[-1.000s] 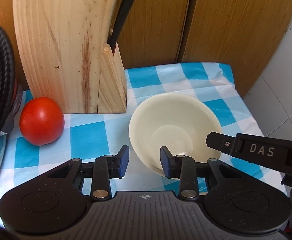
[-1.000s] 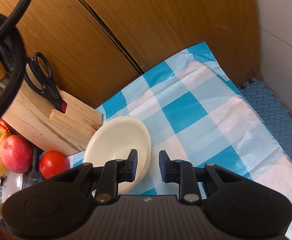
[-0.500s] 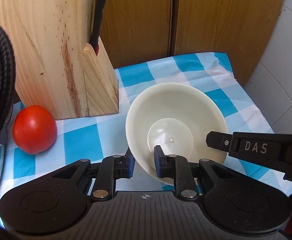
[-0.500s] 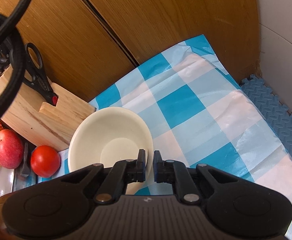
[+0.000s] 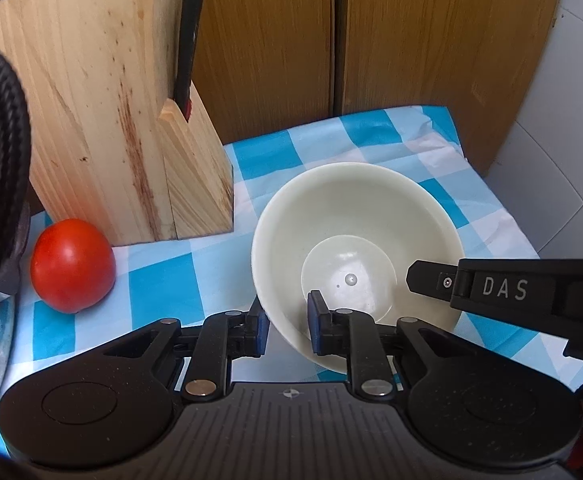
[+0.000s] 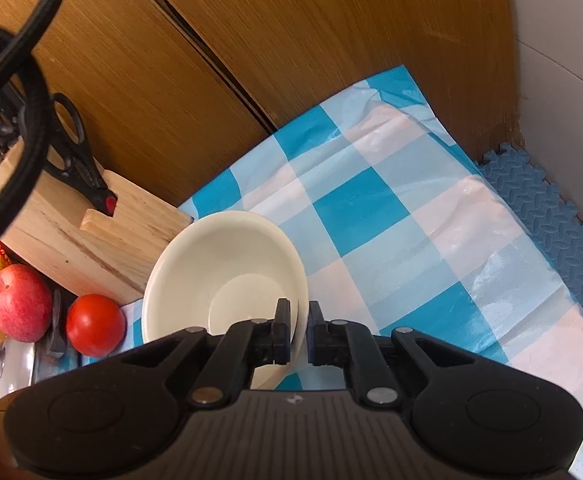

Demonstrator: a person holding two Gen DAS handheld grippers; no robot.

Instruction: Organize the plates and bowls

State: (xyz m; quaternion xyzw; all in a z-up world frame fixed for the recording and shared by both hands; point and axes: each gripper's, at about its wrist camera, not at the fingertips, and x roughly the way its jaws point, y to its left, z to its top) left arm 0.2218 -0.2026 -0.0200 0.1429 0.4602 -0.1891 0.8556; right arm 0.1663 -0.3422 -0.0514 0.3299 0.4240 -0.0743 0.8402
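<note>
Left hand-held gripper (image 5: 287,326): newly clamped on near rim of cream bowl (image 5: 355,248), beside knife block (image 5: 107,120) on bench | Right hand-held gripper (image 6: 298,330): also just closed on bowl (image 6: 219,272) rim | bowl ready for lifting

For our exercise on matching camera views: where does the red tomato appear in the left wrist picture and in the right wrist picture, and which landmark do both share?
Left wrist view: the tomato lies at the left edge, on the checked cloth, in front of the wooden knife block.
Right wrist view: the tomato sits at lower left, between a red apple and the cream bowl.
Shared landmark: the wooden knife block.
</note>
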